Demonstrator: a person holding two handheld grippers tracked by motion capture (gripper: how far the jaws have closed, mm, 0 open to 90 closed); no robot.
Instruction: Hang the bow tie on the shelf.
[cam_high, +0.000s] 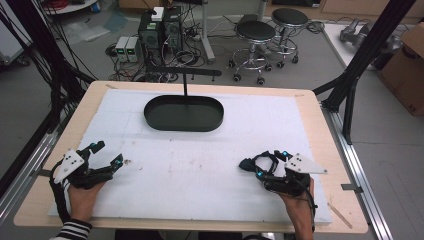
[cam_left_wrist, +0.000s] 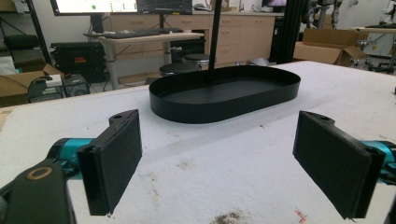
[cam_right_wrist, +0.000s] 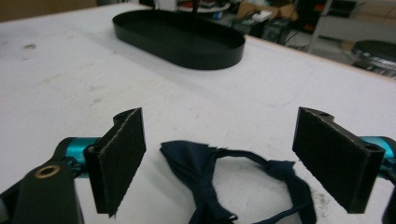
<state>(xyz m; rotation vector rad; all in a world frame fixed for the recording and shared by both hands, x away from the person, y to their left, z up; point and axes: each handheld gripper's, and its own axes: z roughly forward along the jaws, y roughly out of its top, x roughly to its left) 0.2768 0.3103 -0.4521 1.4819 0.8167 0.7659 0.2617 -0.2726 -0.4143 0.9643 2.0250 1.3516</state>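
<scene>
A black oval tray (cam_high: 183, 113) sat at the far middle of the counter (cam_high: 200, 170). Nearer than the tray, both grippers rested with jaws spread wide — the left gripper (cam_high: 106, 155) empty, the right gripper (cam_high: 257, 165) straddling a dark blue bow tie (cam_right_wrist: 224, 182).

no readable text — labels, signs, none

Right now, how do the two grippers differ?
The right gripper has a dark blue bow tie lying between its open jaws; the left gripper has bare white table cover between its own. Both are open, rest low on the table and point towards the black oval tray.
</scene>
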